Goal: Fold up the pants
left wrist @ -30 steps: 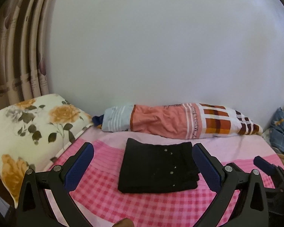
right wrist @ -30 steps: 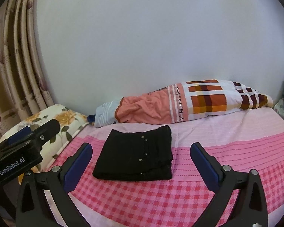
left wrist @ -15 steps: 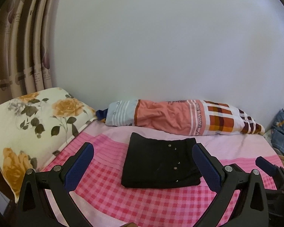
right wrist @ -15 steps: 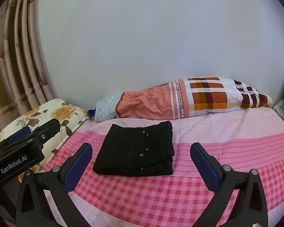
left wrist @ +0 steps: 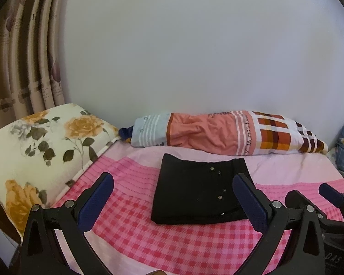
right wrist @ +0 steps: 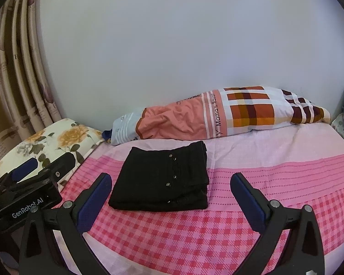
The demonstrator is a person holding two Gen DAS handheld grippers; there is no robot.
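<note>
Now folded pants [right wrist: 161,178] lie flat, folded edge nearest.

Your left gripper [left wrist: 173,196] hangs over the pink checked bedsheet [left wrist: 162,240] with its jaws spread wide, holding nothing. Ahead, the black pants [left wrist: 195,192] lie folded flat in a compact stack. A floral pillow [left wrist: 41,151] sits at left, a striped bolster [left wrist: 222,134] against the wall. Your right gripper [left wrist: 332,197] shows at the right edge.

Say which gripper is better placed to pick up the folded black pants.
Left. The pants lie straight ahead between the open left gripper; in the right view they sit off toward the open right gripper's left finger.
</note>
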